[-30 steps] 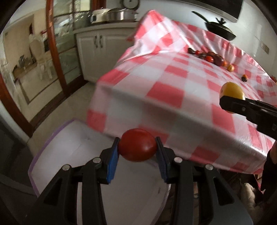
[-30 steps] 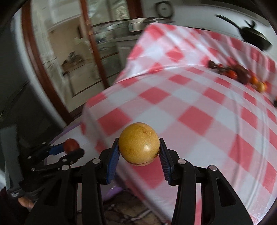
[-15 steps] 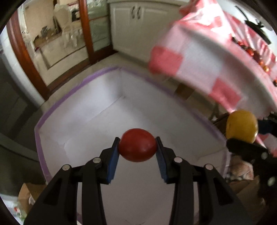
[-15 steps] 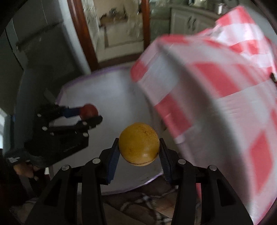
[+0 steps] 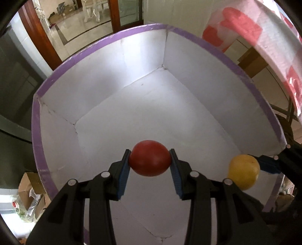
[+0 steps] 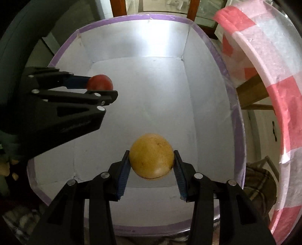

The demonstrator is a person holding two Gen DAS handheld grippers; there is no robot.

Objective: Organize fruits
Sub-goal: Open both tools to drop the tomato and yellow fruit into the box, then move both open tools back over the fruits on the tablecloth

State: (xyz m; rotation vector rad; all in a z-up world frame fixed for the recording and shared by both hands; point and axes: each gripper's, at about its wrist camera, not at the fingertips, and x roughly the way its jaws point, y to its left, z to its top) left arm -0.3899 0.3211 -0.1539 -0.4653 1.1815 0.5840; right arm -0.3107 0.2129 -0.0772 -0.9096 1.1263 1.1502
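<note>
Jaws clamped on both sides, and each has a fruit. Left gripper [image 5: 150, 163] has its blue pads [image 5: 123, 174] pressed to either side of a round red fruit [image 5: 150, 161], smooth and glossy, held out past the fingertips. Right gripper [image 6: 151, 164] squeezes a yellow fruit [image 6: 151, 159], rounder and a touch larger, its skin freckled with brown specks and a dark line low on its face.

Both point steeply down into a big white box [image 5: 117, 62] with a purple rim, and the fruits hang over its pale floor, not touching it. From the left wrist view, the yellow fruit [image 5: 243, 172] shows at the right, close to the box's right wall, with the right gripper's black fingers reaching in from that edge. From the right wrist view, the red fruit [image 6: 100, 84] sits off at the left, nearer the far end of the box [image 6: 132, 17], with the left gripper [image 6: 102, 86] coming in from the left side. The two fruits are well apart from each other.

Just beside the box, on the right, a red-and-white checked cloth [image 6: 279, 98] hangs over the tabletop edge, a wooden frame showing beneath it. Beyond the box, a dark wooden door frame [image 5: 37, 32] and a shiny tiled floor [image 5: 79, 24].
</note>
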